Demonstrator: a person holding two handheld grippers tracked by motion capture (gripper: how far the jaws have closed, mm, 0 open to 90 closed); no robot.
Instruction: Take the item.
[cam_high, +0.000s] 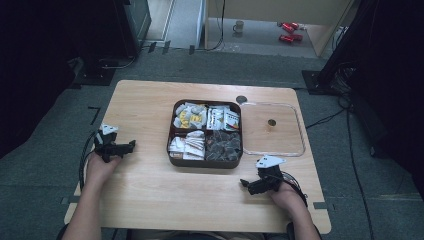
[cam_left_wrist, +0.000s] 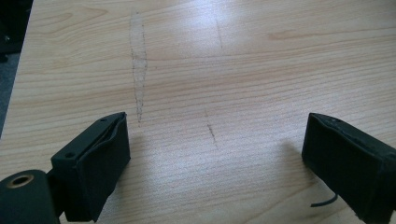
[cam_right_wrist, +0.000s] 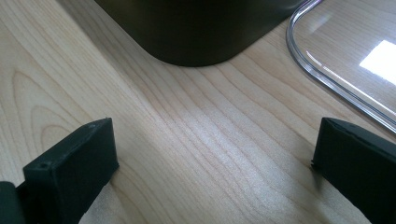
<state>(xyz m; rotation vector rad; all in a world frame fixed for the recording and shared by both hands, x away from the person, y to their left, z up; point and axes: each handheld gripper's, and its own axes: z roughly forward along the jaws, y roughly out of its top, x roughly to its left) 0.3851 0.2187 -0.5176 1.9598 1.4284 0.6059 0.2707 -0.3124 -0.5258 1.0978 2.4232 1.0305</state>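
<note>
High view: wooden table (cam_high: 150, 190) on grey carpet (cam_high: 45, 160).

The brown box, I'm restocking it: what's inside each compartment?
The brown box has four compartments: far-left white and yellow packets, far-right white sachets, near-left white packets, near-right dark wrapped pieces. Labels are unreadable, and lower layers are covered.
</note>
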